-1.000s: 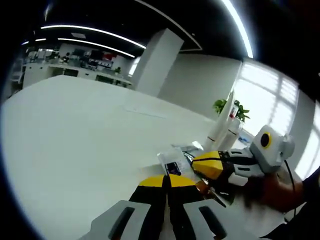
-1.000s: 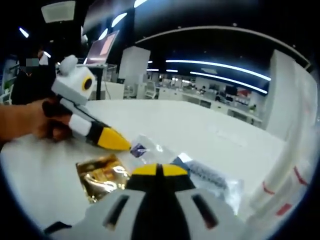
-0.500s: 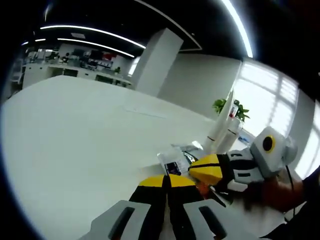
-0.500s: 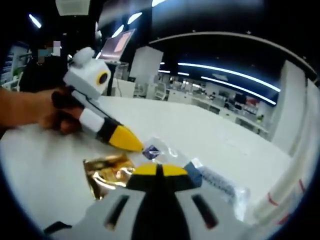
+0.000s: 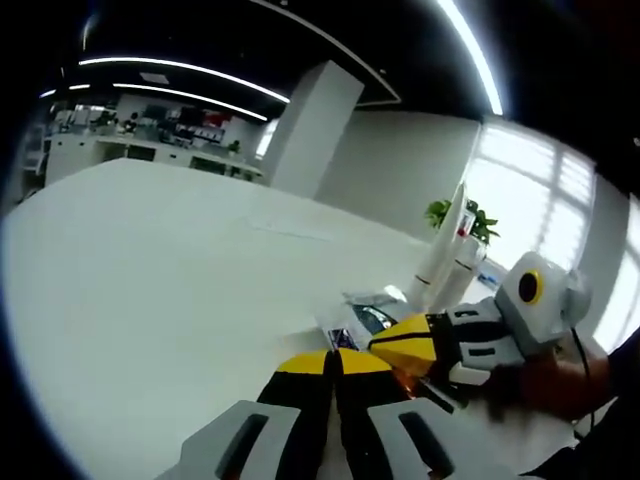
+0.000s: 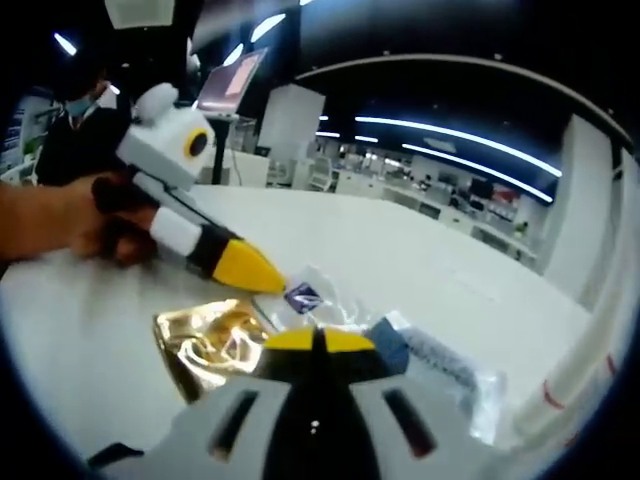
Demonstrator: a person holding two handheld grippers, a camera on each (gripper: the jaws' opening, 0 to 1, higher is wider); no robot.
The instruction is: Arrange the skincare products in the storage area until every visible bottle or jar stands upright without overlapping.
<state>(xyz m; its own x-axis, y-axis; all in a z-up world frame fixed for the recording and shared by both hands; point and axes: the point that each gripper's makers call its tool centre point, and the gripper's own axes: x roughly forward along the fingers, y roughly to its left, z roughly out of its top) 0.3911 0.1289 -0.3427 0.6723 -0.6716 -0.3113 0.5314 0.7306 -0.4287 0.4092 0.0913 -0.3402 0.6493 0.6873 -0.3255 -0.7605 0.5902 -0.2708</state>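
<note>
Each gripper is showing yellow tips on black fingers set in a pale grey body. The left gripper (image 5: 335, 362) is wearing its yellow as two blunt caps; the right gripper (image 6: 318, 340) is doing likewise. A bare hand (image 6: 95, 222) is gripping a black handle, and a dark cable is trailing behind.

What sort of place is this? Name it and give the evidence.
Probably a large open-plan office or lab: a broad white table, long ceiling light strips, rows of desks in the background, and a potted plant by bright windows.
</note>
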